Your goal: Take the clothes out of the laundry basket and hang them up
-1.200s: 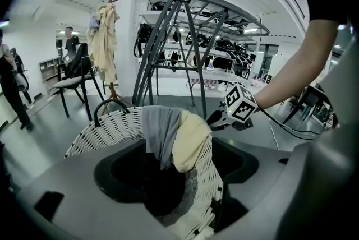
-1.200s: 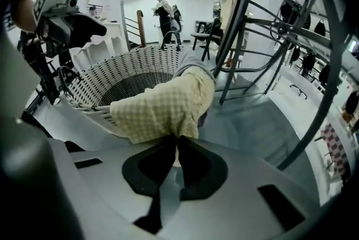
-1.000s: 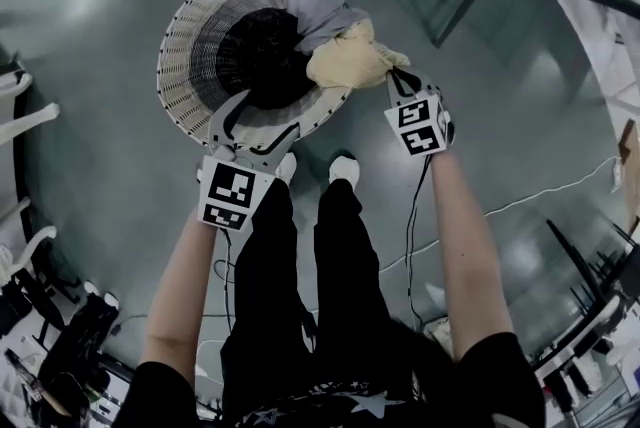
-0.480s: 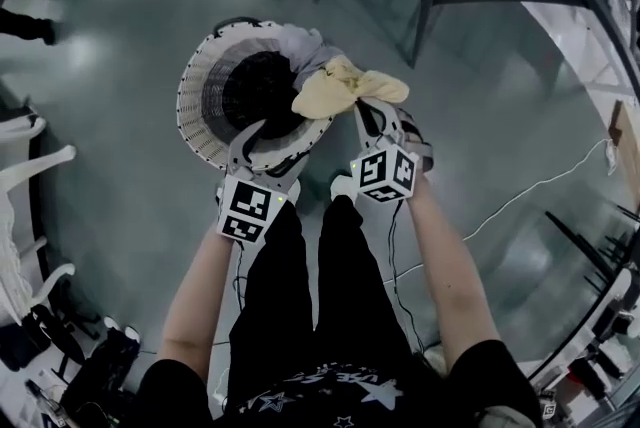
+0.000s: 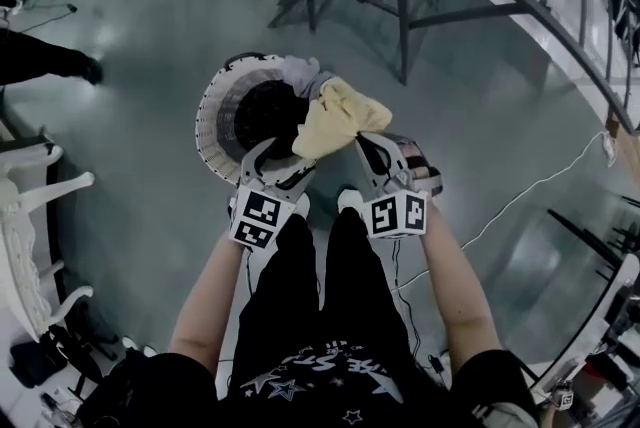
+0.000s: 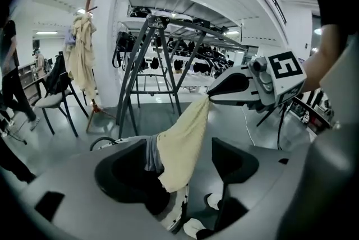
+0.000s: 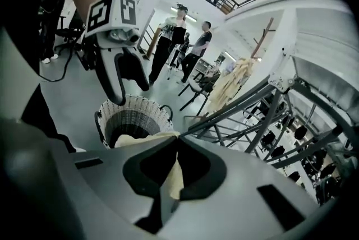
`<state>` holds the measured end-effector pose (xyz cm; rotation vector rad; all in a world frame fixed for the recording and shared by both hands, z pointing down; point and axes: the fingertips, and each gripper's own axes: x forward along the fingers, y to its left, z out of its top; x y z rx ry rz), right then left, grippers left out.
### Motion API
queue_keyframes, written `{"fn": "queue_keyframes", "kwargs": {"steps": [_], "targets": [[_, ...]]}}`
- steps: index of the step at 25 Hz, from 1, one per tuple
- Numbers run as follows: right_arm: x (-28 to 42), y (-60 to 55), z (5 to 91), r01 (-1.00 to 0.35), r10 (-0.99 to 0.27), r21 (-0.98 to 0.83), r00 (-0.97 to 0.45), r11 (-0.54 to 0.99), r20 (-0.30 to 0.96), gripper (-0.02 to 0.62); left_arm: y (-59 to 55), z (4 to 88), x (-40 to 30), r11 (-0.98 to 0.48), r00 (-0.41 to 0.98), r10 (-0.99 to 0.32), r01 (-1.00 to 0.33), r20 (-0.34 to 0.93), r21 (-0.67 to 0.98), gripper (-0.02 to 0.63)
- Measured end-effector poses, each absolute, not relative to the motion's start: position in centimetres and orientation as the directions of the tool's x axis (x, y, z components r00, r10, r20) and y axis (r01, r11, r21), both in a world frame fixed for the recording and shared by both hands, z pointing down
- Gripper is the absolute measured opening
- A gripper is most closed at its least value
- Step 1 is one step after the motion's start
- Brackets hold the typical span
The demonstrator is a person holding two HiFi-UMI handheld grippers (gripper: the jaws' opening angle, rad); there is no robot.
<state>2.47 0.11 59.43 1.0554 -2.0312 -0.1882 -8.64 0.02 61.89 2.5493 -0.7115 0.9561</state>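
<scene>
Pale yellow cloth held up over the wicker laundry basket.

The right hand-held gripper [image 5: 362, 142] has its jaws pinched together on one corner of the pale yellow cloth [image 5: 333, 116], which hangs from them over the near rim of the laundry basket [image 5: 212, 116]. The left hand-held gripper [image 6: 179, 143] hovers just beside it above the same rim, jaws apart and pressing on nothing. A grey garment [image 5: 302, 72] is draped over the basket's far rim. The basket stands on the floor [image 5: 130, 176], near a metal frame [image 5: 400, 6].
</scene>
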Motion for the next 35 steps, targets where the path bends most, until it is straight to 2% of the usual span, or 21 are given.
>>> {"fn": "queue_keyframes", "kwargs": {"steps": [7, 13, 23, 32, 35], "targets": [[1.6, 2.5, 51.1, -0.567, -0.751, 0.507, -0.367, 0.649, 0.549, 0.017, 0.0, 57.3, -9.4, -0.814, 0.661, -0.349, -0.565, 0.664, 0.135, 0.373], [1.0, 4.6, 45.1, -0.45, -0.716, 0.558, -0.426, 0.698, 0.552, 0.017, -1.7, 55.0, -11.2, -0.794, 0.64, -0.39, -0.598, 0.662, 0.111, 0.373], [1.4, 6.7, 36.5, -0.404, -0.737, 0.62, -0.444, 0.672, 0.51, 0.017, -3.8, 51.2, -10.9, -0.796, 0.637, -0.419, -0.601, 0.647, 0.075, 0.371], [1.0, 9.4, 30.6, -0.398, -0.756, 0.654, -0.466, 0.644, 0.46, 0.017, -1.7, 50.1, -7.0, -0.846, 0.703, -0.282, -0.503, 0.654, 0.177, 0.371], [0.9, 10.6, 28.9, -0.375, -0.75, 0.667, -0.484, 0.644, 0.451, 0.017, -1.3, 51.1, -5.3, -0.878, 0.728, -0.181, -0.422, 0.661, 0.224, 0.371]]}}
